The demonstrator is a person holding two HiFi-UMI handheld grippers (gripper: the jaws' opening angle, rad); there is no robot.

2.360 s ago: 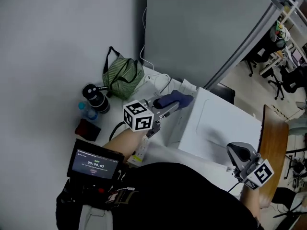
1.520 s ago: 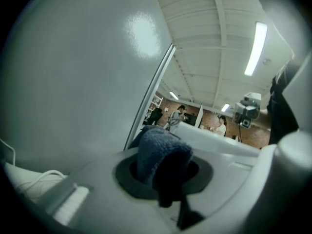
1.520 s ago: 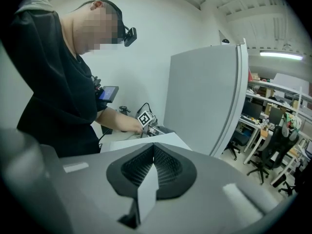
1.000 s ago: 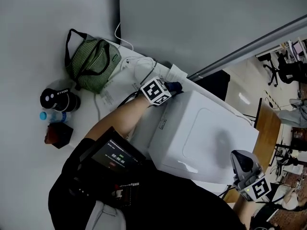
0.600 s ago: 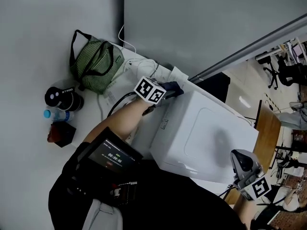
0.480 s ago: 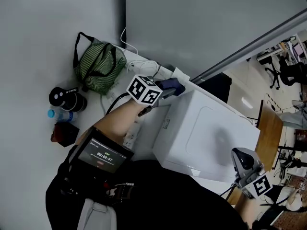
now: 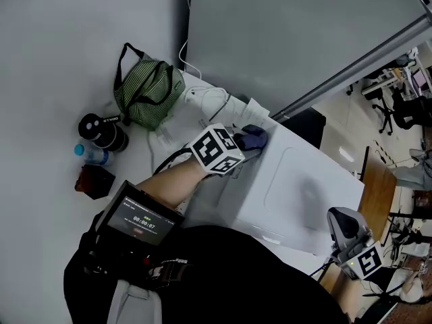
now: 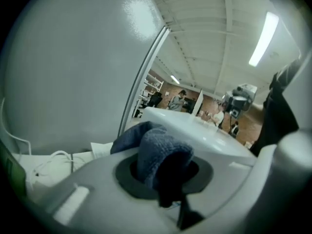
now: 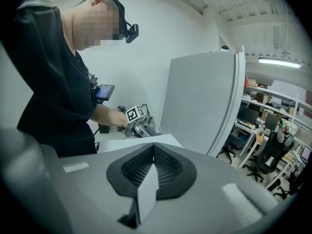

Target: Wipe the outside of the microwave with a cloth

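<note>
Left gripper [image 8: 163,177]: I had jaws pinching blue cloth [image 8: 158,152], wad bulging up between pads. White microwave [image 8: 195,130] sat just ahead of jaws, and cloth's front edge lay at its top corner; contact looked likely, I couldn't confirm. Right gripper [image 9: 152,167]: jaws pressed together, nothing between them. Microwave top stretched ahead of those jaws, left gripper beyond it.

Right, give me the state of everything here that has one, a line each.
Left claw, shut on the cloth.
Right claw, shut, nothing in it.
Cloth, bunched, against a corner of the microwave's top.
Microwave, upright; door not in view.
Water bottle, capped.
Black flask, lid on.
Chest screen, lit.
</note>
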